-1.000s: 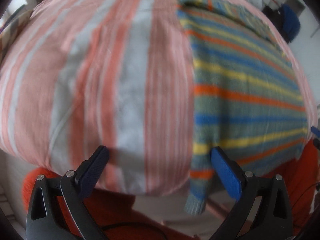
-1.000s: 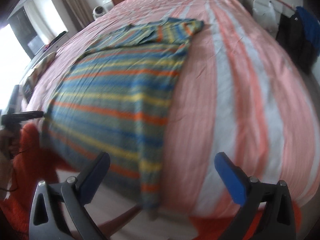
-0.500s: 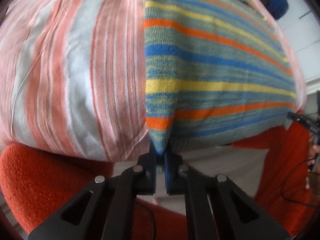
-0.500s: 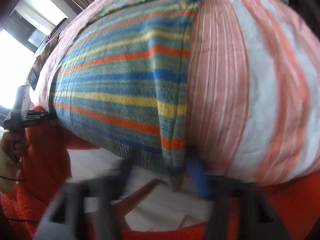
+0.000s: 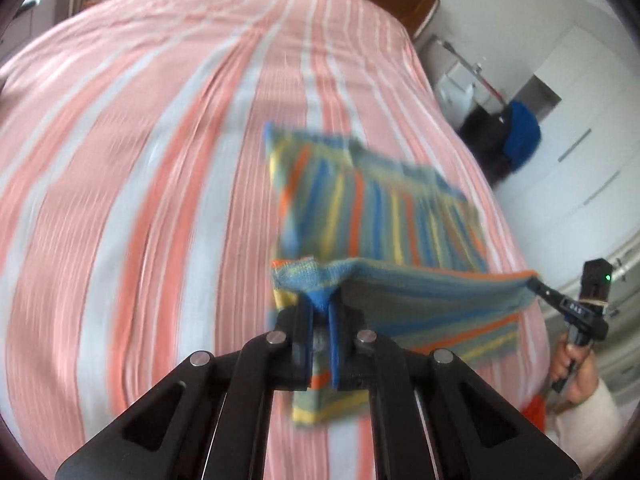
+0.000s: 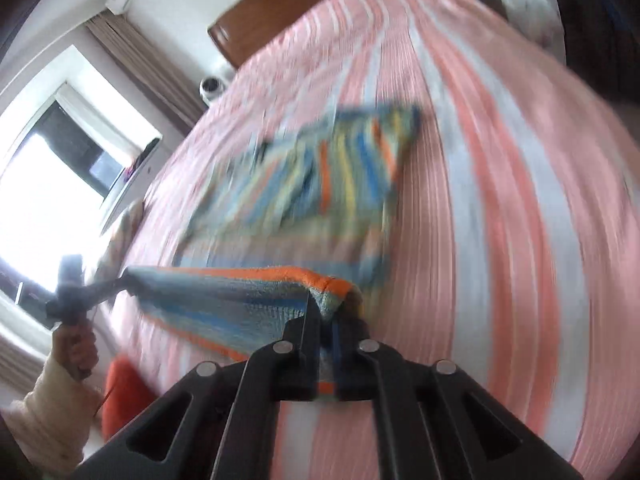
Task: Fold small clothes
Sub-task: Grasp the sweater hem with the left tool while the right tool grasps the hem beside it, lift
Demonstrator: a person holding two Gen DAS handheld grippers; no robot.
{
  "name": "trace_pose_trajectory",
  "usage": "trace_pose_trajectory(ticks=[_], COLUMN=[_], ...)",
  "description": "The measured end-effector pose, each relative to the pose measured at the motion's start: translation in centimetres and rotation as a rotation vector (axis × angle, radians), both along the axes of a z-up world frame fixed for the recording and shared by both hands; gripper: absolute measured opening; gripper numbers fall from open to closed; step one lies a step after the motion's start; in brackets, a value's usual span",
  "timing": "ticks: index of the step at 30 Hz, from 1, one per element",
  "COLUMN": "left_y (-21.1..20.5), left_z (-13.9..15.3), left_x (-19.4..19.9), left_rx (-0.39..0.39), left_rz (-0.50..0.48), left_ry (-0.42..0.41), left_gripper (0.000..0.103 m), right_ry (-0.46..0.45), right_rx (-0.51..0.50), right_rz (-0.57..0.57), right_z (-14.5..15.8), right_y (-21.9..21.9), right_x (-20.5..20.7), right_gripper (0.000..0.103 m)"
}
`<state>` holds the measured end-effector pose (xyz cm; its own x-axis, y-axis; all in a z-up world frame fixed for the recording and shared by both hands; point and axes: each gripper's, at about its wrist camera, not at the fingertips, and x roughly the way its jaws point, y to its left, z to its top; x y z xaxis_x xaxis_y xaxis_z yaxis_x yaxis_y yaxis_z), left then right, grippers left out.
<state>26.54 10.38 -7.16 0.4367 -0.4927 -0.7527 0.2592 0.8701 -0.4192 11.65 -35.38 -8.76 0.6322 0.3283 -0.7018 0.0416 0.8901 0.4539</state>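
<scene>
Two claws pinching striped sweater (image 5: 400, 216) hem corners; no legible writing.

Left tool (image 5: 320, 312) clamped on striped sweater (image 5: 380, 216) hem — over bed (image 5: 140, 160)

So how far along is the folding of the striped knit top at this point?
Early. Done: each tool has a bottom corner of the striped knit top clamped, the left tool on one, the right tool on the other. In hand: the hem edge is lifted and stretched between them above the striped bed cover, while the far part lies flat. Left: laying the hem over, releasing it, and any further folds.
</scene>
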Motion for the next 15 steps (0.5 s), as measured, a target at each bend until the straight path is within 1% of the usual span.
trace_pose_trajectory(ticks=[3,7,8,10,11,12,13,14,15], left_y=[-2.0,-4.2,-4.5,-5.2,-4.9,-4.3,-3.3,-2.5,-1.7], left_z=[-0.5,-2.9,-3.1,-4.0,-4.2,-4.4,-4.0,-3.4,-2.8], left_x=[6.3,12.6,13.7,15.7,16.3,16.9,17.1,16.8,16.6], left_rx=[0.026,0.073,0.081,0.108,0.123,0.126,0.104,0.081,0.054], left_rz=[0.027,0.073,0.079,0.124,0.165,0.210,0.249,0.270,0.271], left_ry=[-0.008,0.022,0.025,0.034,0.043,0.051,0.046,0.029,0.013], left_gripper=[0.004,0.004,0.005,0.013,0.034,0.065,0.074,0.079,0.079], right_ry=[-0.019,0.022,0.025,0.034,0.049,0.067,0.079,0.082,0.068], right_rx=[-0.021,0.014,0.010,0.038,0.048,0.049,0.040,0.033,0.030], right_rz=[-0.047,-0.120,-0.136,-0.156,-0.167,-0.194,-0.222,-0.248,-0.269], right_z=[0.0,-1.9,-2.2,-3.6,-4.2,-4.7,-4.9,-4.7,-4.2], right_y=[-1.4,-3.9,-4.4,-5.2,-5.5,-5.8,-6.2,-6.6,-7.1], right_x=[5.9,13.8,14.7,16.7,17.5,18.2,18.6,18.7,18.5], right_gripper=[0.004,0.004,0.004,0.004,0.005,0.010,0.018,0.023,0.031])
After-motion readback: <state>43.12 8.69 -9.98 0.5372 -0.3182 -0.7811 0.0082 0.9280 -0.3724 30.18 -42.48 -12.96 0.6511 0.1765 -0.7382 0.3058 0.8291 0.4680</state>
